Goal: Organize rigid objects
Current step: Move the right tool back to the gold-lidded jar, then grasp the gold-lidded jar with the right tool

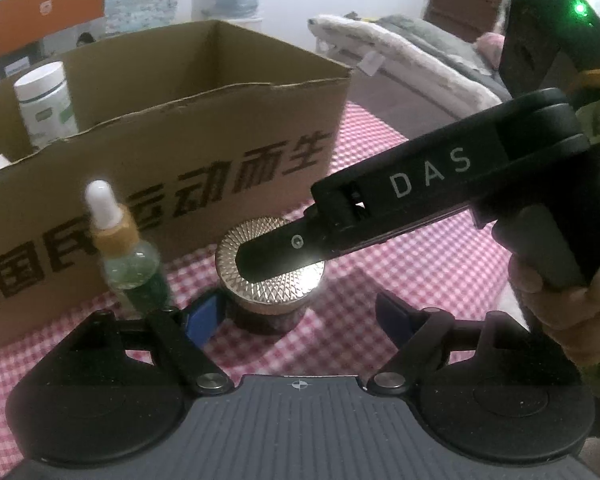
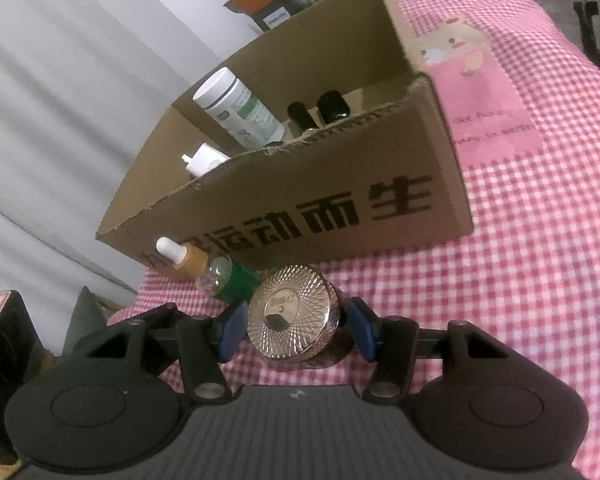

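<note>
Gold-lidded jar (image 2: 294, 318) stands on the pink checked cloth (image 2: 520, 280), just in front of the cardboard box (image 2: 300, 208). My right gripper (image 2: 296, 330) is spread around it, blue pads (image 2: 232, 330) flanking the lid; contact cannot be judged. My left gripper (image 1: 300, 314) is wide open, holding nothing, near the same jar. Dropper bottle (image 2: 216, 274) stands just beside the jar. White bottle (image 2: 240, 110) sits inside the box.
</note>
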Demonstrator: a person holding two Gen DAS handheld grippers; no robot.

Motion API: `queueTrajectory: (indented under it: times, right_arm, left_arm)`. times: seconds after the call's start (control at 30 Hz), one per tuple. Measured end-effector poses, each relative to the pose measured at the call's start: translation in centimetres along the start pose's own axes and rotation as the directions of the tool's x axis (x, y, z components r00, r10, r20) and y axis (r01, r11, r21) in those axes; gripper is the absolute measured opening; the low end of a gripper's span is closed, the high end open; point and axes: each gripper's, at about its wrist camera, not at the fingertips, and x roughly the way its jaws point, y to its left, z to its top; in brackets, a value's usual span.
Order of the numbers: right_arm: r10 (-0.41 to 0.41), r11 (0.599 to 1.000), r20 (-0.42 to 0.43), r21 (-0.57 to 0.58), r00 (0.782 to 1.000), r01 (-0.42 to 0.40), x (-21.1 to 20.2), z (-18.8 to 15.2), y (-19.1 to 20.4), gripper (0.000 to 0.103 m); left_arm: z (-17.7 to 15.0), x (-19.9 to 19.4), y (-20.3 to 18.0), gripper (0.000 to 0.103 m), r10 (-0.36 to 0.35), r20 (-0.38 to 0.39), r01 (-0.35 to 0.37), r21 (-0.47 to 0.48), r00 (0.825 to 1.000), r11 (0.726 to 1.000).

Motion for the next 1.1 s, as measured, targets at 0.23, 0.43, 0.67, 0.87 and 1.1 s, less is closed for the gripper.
queueTrajectory:
  times: [0.23,0.43,0.67,0.87,1.1]
  right_arm:
    - [-0.014,0.999,0.006,0.051,1.0,0.014,-2.1,-1.7,-1.0,0.058]
    - [-0.024,0.994,0.035,0.106,0.999,0.02,-3.3,-2.3,-2.4,0.058]
    - [-0.011,0.988,0.018,0.155,1.0,0.008,-2.6,-2.5,-3.2,0.06]
    - [0.016,0.984,0.012,0.178,1.0,-0.018,-1.8,-2.4,-3.2,0.06]
    - [0.029,0.983,0.013,0.18,0.999,-0.031,-1.4,-2.4,-3.2,0.061]
  left_arm:
    - [-0.1,-0.6,-0.7,0.081,-0.043,0.015,0.043,0.045,0.999,0.998]
    - [-0.1,0.6,-1.3,0.08,0.018,-0.003,-0.017,0.099,1.0,0.995]
    - [-0.2,2.3,-2.0,0.071,0.063,-0.046,-0.057,0.137,0.997,0.989]
    - [-0.2,2.3,-2.3,0.06,0.075,-0.033,-0.07,0.117,0.997,0.991]
    - [0.2,2.2,-2.4,0.056,0.092,-0.031,-0.088,0.099,0.995,0.991]
